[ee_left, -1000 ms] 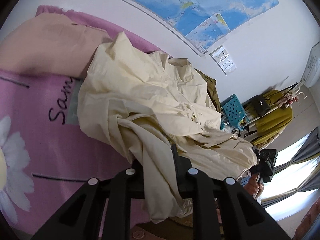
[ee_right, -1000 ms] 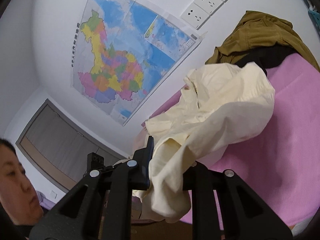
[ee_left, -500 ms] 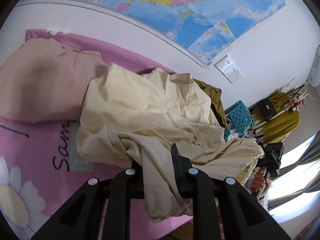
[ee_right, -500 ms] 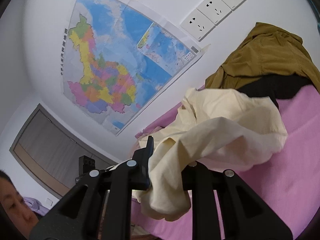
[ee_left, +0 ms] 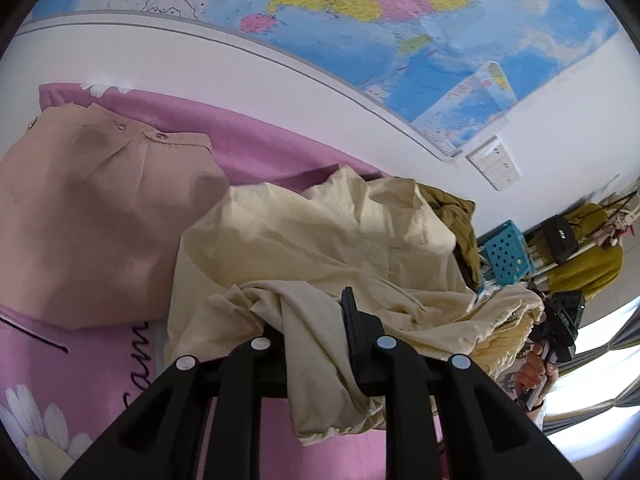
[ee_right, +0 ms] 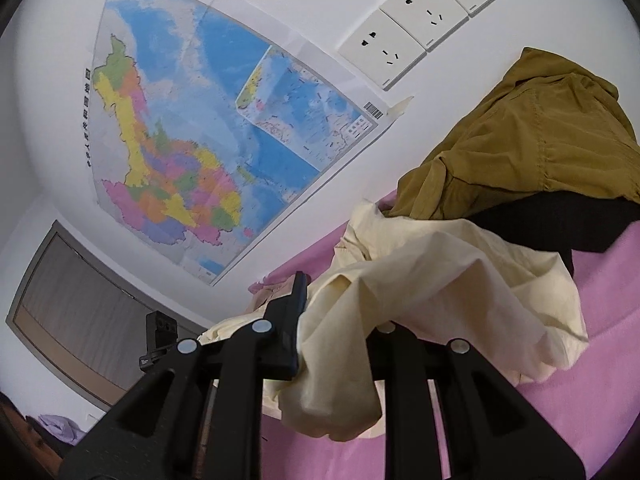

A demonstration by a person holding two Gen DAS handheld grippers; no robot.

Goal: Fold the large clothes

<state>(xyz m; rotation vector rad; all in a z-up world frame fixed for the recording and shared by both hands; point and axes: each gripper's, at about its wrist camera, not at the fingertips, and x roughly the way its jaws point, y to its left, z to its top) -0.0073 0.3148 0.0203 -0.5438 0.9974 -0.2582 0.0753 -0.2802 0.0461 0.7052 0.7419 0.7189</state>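
Observation:
A large cream garment (ee_left: pixel 320 240) lies crumpled on the pink bedspread (ee_left: pixel 80 368). My left gripper (ee_left: pixel 310 324) is shut on a bunch of its fabric, which drapes down between the fingers. My right gripper (ee_right: pixel 340 316) is shut on another part of the cream garment (ee_right: pixel 432 280), holding it low over the pink bedspread (ee_right: pixel 580 400). In the left wrist view the right gripper (ee_left: pixel 560 320) shows at the garment's far right end, held in a hand.
A folded beige garment (ee_left: pixel 88 216) lies on the bed to the left. An olive garment (ee_right: pixel 520 136) on a black one (ee_right: pixel 560 220) is piled against the wall. A map (ee_right: pixel 192 128) and sockets (ee_right: pixel 420 20) are on the wall. A blue basket (ee_left: pixel 506 256) and a rack stand beyond the bed.
Both grippers have come down toward the bed with the cream garment, which now sits lower and flatter. The folded beige garment shows more fully in the left wrist view.

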